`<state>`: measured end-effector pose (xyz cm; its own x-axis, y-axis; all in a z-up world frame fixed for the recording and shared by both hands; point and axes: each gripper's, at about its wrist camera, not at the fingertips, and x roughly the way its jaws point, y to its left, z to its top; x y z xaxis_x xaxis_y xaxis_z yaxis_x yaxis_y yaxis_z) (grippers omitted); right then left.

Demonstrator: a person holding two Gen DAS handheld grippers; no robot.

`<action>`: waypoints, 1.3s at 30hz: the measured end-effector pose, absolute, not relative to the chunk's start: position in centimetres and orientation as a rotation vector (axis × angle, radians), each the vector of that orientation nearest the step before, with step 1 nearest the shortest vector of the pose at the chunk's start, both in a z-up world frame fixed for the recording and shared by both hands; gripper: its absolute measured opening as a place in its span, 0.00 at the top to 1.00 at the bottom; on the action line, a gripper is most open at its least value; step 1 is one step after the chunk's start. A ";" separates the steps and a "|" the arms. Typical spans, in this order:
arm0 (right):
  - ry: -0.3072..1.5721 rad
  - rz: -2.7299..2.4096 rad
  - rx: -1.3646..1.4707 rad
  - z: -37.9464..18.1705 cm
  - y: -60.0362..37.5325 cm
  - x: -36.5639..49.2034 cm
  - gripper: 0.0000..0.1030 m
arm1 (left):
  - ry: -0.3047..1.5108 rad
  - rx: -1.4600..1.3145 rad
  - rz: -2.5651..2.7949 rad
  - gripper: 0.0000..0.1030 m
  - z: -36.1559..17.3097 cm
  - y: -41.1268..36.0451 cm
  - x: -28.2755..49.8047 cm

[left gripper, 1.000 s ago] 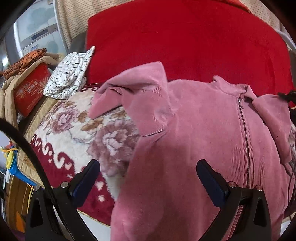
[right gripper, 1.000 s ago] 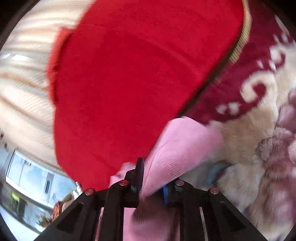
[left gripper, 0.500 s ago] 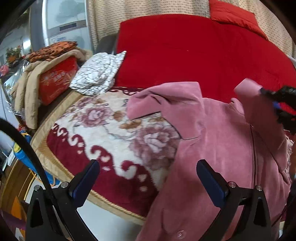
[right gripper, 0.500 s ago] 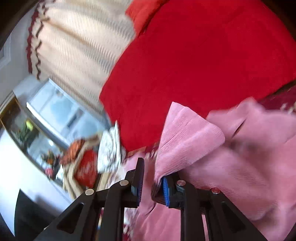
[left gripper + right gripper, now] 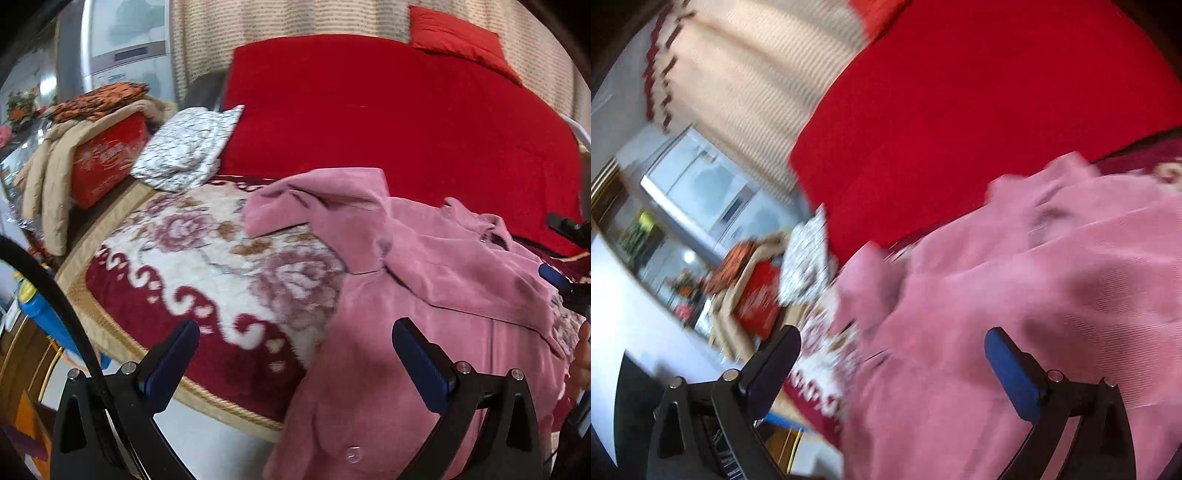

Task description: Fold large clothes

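A pink corduroy zip jacket (image 5: 436, 295) lies on a floral red-and-cream blanket (image 5: 207, 266) on a bed. Its right sleeve is folded across the chest, and its left sleeve (image 5: 317, 206) lies bunched towards the blanket. My left gripper (image 5: 295, 354) is open and empty, just above the jacket's lower left edge. My right gripper (image 5: 892, 362) is open and empty over the jacket (image 5: 1034, 295); the right wrist view is motion-blurred. Part of the right gripper (image 5: 565, 258) shows at the right edge of the left wrist view.
A red bedspread (image 5: 388, 122) covers the far half of the bed, with a red pillow (image 5: 458, 37) behind. A white patterned cloth (image 5: 188, 147), a red box (image 5: 107, 158) under beige clothes and a white appliance (image 5: 125, 55) stand at left. The bed's edge (image 5: 221, 402) is near.
My right gripper has opened and let go of the pink sleeve, which now lies across the jacket's chest. The left gripper has drawn back and stays open.
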<state>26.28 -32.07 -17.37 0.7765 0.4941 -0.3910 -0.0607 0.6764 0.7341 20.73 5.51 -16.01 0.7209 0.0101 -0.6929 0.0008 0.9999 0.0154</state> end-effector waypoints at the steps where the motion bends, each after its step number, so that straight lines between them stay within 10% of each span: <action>1: 0.610 0.283 0.788 -17.7 -33.8 25.8 0.16 | 0.766 0.019 -0.015 0.00 -16.2 4.8 21.0; 9: 0.809 0.072 0.808 -25.0 -38.3 26.3 0.27 | 0.841 0.040 -0.102 0.00 -18.2 1.2 23.1; 23: 0.667 0.223 0.725 -22.3 -33.3 26.7 0.27 | 0.858 -0.246 0.147 0.00 -18.6 14.7 30.8; 39: 0.660 0.166 0.537 -24.4 -30.1 27.8 0.25 | 0.960 -1.018 0.028 0.00 -25.7 18.6 44.4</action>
<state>27.80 -30.12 -24.37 0.7825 0.3127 -0.5384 0.0201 0.8516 0.5238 44.43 18.58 -25.69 0.6093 -0.3942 -0.6881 -0.4341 0.5604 -0.7054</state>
